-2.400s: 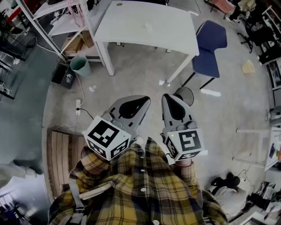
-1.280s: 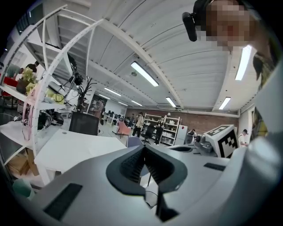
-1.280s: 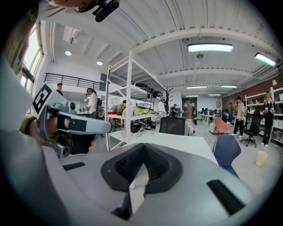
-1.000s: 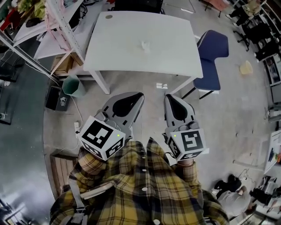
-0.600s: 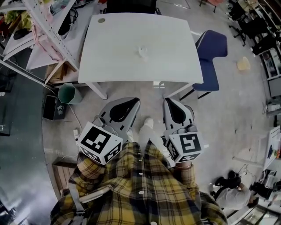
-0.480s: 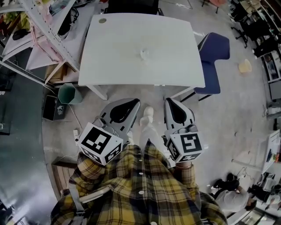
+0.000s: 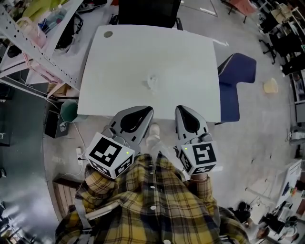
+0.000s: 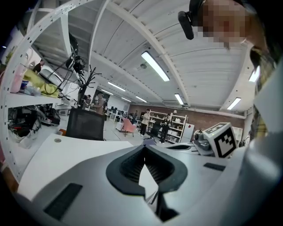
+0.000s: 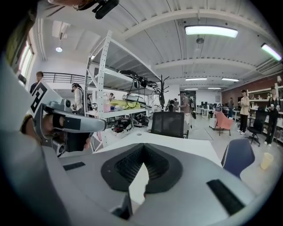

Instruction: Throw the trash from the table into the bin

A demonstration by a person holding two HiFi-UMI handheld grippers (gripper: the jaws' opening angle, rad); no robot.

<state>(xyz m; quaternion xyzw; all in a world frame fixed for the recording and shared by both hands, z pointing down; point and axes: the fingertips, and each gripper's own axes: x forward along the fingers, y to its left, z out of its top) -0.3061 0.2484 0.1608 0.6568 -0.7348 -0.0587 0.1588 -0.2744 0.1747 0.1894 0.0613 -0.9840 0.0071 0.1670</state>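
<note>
A small crumpled white piece of trash [image 7: 152, 82] lies near the middle of the white table [image 7: 119, 62]. A green bin [image 7: 68, 110] stands on the floor at the table's near-left corner, partly hidden by the tabletop. My left gripper [image 7: 148, 110] and right gripper [image 7: 180, 109] are held side by side at the table's near edge, short of the trash. Both are shut with nothing in them. In the left gripper view the left gripper [image 8: 144, 148] points over the tabletop [image 8: 53, 159]. The right gripper [image 9: 143, 145] shows its tips together above the table [image 9: 185, 148].
A black chair [image 7: 148, 12] stands at the table's far side and a blue chair [image 7: 236, 81] at its right. A metal shelving rack [image 7: 33, 52] crowds the left. A power strip [image 7: 78, 153] lies on the floor near the bin. People stand far off.
The table has drawn nearer: both grippers moved forward together and their tips now reach its near edge. The tabletop now covers part of the bin. Both jaws stayed shut.
</note>
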